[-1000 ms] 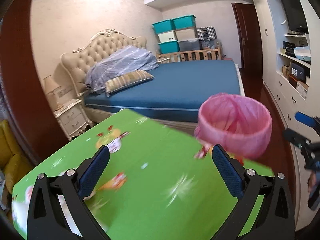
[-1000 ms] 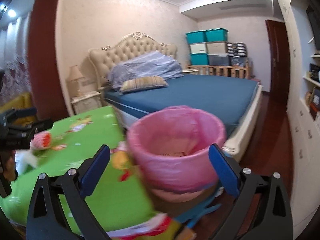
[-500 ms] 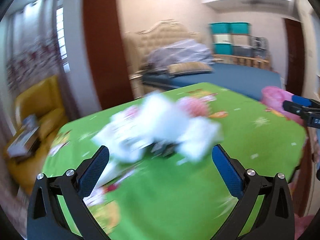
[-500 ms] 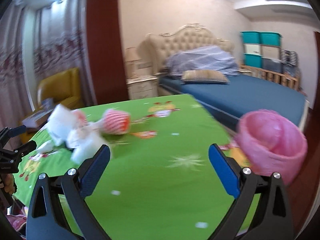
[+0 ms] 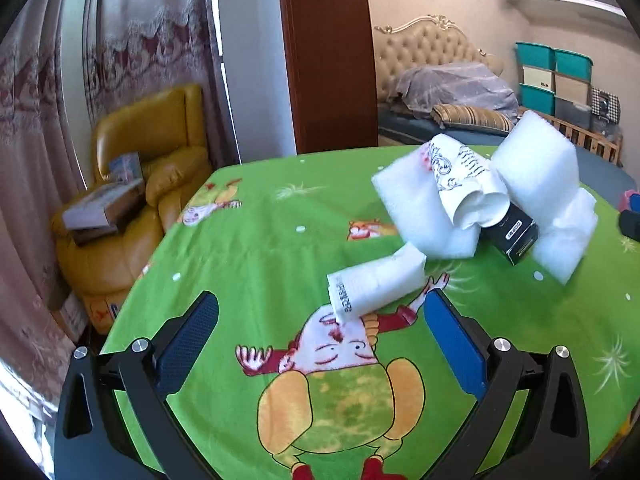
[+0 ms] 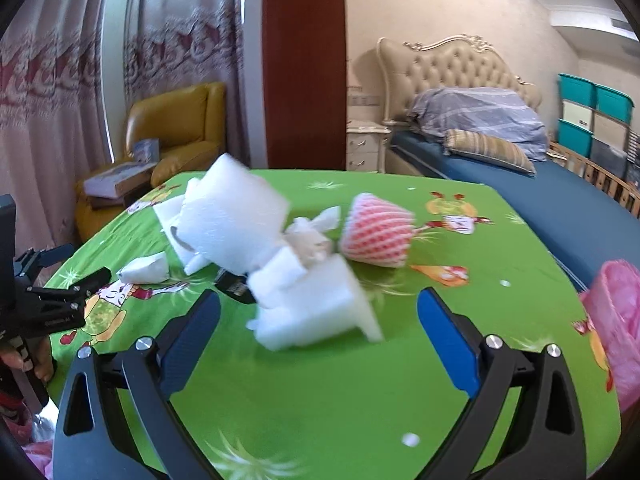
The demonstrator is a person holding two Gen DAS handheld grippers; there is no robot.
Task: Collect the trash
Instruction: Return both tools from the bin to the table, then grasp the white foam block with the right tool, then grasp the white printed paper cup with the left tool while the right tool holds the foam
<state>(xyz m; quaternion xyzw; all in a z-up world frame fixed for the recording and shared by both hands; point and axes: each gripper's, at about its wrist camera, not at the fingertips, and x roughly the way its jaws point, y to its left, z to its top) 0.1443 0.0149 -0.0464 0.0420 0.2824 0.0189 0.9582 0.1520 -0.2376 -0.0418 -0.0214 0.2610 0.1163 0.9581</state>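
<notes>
Trash lies heaped on a green cartoon-print table (image 5: 248, 248): white foam blocks (image 5: 536, 164) (image 6: 232, 220), a printed white wrapper (image 5: 468, 184), a small black box (image 5: 514, 232) and a crumpled white paper (image 5: 376, 284). A pink foam fruit net (image 6: 378, 230) lies behind the heap. My left gripper (image 5: 320, 340) is open, the crumpled paper just ahead of its fingers. My right gripper (image 6: 318, 330) is open, a foam block (image 6: 316, 308) between and just beyond its fingertips. A pink-lined bin (image 6: 616, 320) sits off the table's right edge.
A yellow armchair (image 5: 152, 160) with boxes stands left of the table beside curtains. A blue bed (image 6: 540, 192) lies behind on the right, with a nightstand (image 6: 366, 148) and a dark wooden pillar (image 5: 328, 56). The left gripper and a hand (image 6: 36, 352) show at the right view's left edge.
Both views have swung left, from the pink bin and bed to the trash heap. Both grippers have come closer to the heap and stayed open.
</notes>
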